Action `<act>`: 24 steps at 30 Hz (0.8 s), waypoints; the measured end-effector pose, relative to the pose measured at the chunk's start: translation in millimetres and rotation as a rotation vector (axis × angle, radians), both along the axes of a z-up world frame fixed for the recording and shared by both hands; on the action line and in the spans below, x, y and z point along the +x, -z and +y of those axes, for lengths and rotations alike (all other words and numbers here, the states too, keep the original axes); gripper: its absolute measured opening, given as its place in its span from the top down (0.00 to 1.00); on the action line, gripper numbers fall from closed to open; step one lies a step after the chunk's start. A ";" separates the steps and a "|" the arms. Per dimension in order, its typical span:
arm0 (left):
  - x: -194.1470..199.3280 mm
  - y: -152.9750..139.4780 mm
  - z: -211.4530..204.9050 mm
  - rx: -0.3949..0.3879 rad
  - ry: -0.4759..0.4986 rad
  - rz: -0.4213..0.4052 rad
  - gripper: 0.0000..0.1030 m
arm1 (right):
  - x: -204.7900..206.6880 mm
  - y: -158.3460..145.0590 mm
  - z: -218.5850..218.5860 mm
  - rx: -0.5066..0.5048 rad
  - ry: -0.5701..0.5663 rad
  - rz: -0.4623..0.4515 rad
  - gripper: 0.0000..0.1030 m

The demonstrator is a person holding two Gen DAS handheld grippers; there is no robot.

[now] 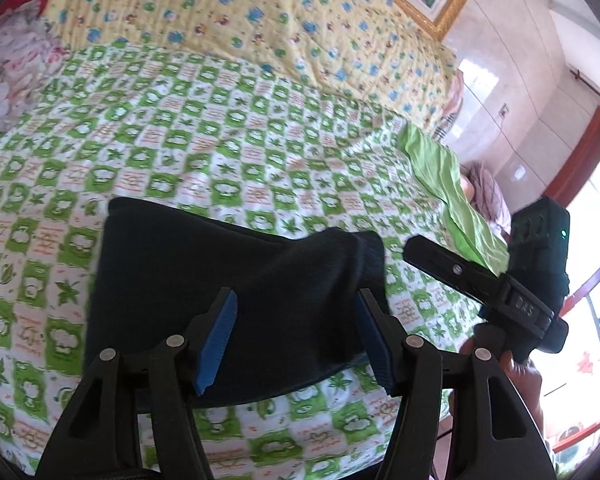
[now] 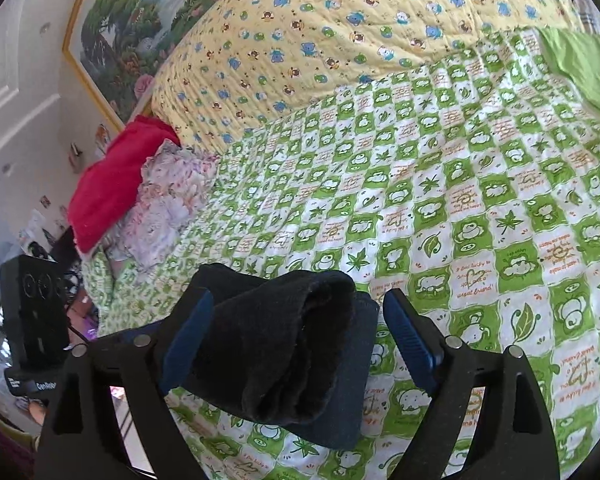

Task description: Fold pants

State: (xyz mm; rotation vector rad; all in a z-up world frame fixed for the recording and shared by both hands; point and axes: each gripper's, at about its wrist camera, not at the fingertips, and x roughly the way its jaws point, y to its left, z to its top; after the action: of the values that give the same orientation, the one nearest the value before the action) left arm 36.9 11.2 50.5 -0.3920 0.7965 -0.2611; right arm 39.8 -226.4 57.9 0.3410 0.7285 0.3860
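Dark navy knitted pants [image 1: 228, 280], folded into a thick bundle, lie on the green-and-white checked bedsheet [image 1: 220, 152] near its front edge. I have both tools over them: the left gripper [image 1: 296, 340] stands wide apart, blue pads [image 1: 216, 344] clear of the cloth and gripping nothing; the right gripper [image 2: 296, 344] is also spread wide and holds nothing, though the raised top fold [image 2: 300, 320] sits against its left pad. I judge that fold could catch there and drag open, or spring loose. A yellow printed quilt [image 1: 260, 12] lies beyond
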 end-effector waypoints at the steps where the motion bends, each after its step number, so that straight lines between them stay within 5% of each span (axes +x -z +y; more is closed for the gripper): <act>1: -0.4 0.6 2.6 -0.003 -0.007 0.002 0.40 | -0.9 0.0 2.4 -0.003 -0.003 0.001 0.14; 24: -6.9 24.5 72.8 -0.054 -0.180 0.063 0.27 | -7.2 19.4 26.5 -0.058 0.052 0.112 0.06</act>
State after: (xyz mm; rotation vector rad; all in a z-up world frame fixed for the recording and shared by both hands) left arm 30.0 84.0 26.0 -0.5216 0.8116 -0.1030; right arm 32.6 -200.0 38.5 0.3275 0.8368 0.2981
